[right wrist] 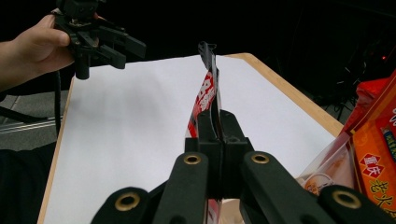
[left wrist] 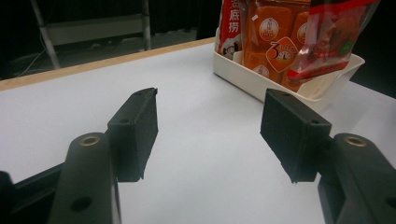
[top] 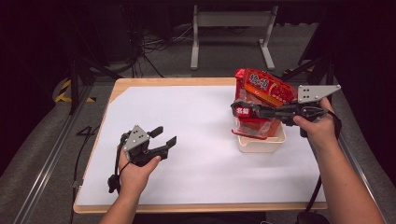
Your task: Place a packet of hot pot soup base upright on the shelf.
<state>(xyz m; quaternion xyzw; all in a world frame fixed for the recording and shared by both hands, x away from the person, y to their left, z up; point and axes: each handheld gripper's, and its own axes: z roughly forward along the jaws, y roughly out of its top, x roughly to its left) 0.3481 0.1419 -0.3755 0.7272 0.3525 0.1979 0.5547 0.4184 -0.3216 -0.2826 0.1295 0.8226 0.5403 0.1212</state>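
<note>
Right gripper [top: 243,111], jaws clamped flat on a thin packet [right wrist: 205,95] held over the bin [top: 261,143] of snack bags [top: 268,88]. Left gripper [top: 163,136] hangs wide and empty, well apart. Packet judged light, floppy, slick; best pinched at its sealed edge.

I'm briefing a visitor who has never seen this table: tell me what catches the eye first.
The bright red and orange snack packets standing in a white tray on the table's right side stand out first. The right tool is clamped on the edge of one thin red packet above that tray. At lower left, the left tool hangs open over the bare white sheet, holding nothing.
</note>
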